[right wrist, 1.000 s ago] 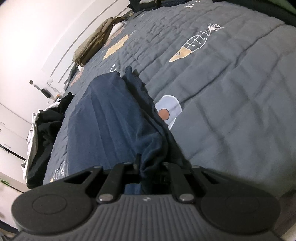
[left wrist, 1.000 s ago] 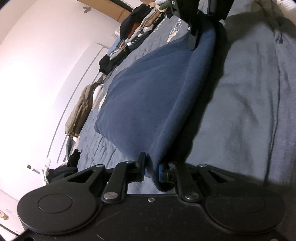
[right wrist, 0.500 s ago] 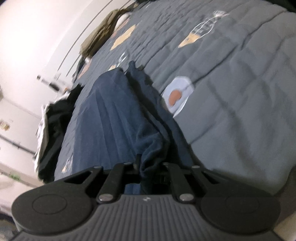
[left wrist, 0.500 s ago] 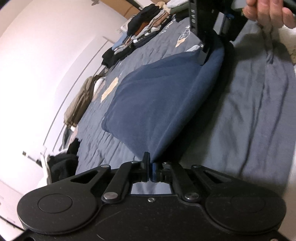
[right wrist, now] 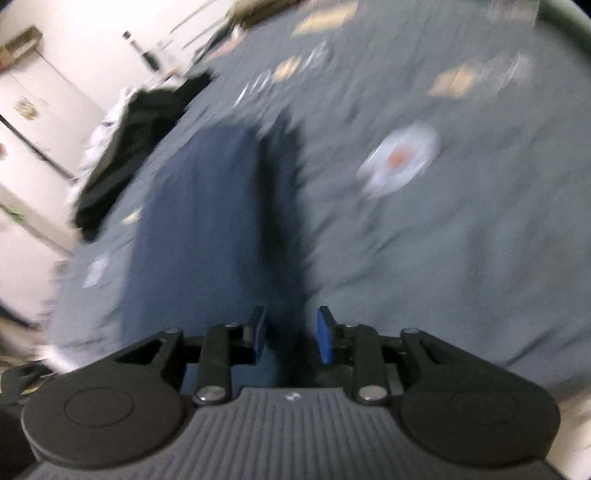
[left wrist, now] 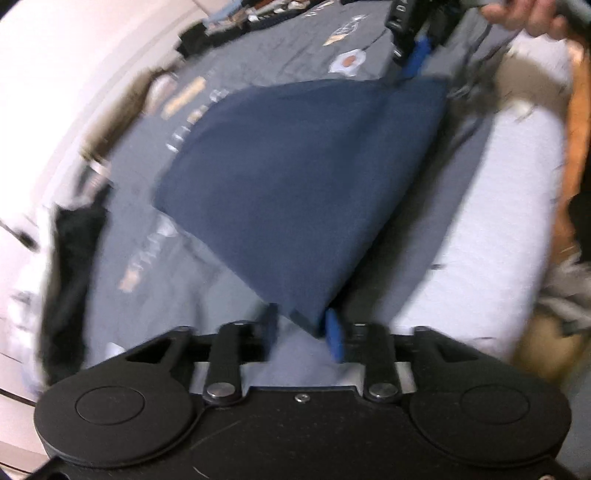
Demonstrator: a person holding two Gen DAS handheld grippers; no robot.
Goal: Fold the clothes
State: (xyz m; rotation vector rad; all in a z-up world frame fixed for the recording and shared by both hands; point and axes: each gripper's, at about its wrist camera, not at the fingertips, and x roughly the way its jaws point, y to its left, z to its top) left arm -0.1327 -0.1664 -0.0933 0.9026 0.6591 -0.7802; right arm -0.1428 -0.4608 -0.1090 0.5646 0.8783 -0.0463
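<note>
I had both grippers parted over the bed at this moment, their jaws having just been opening. The left gripper [left wrist: 303, 328] stood partly open, a corner of the navy garment [left wrist: 295, 184] lying loose between its pads, no longer pinched. The right gripper [right wrist: 290, 334] also stood partly open, the garment's near edge under the gap and not gripped; I judged this a release after laying a fold. The garment lay in a smooth folded panel on the grey quilt [right wrist: 461, 240], which carried small printed motifs, among them a pale round patch [right wrist: 400, 158] just beyond the garment. Farther off from the garment, a dark heap of clothes [right wrist: 129, 155] sat at the quilt's edge. My hand [left wrist: 524, 18] held the far gripper past the garment. Beyond the quilt stood pale walls and white cabinet doors [right wrist: 33, 122]; motion blur hid finer detail.
</note>
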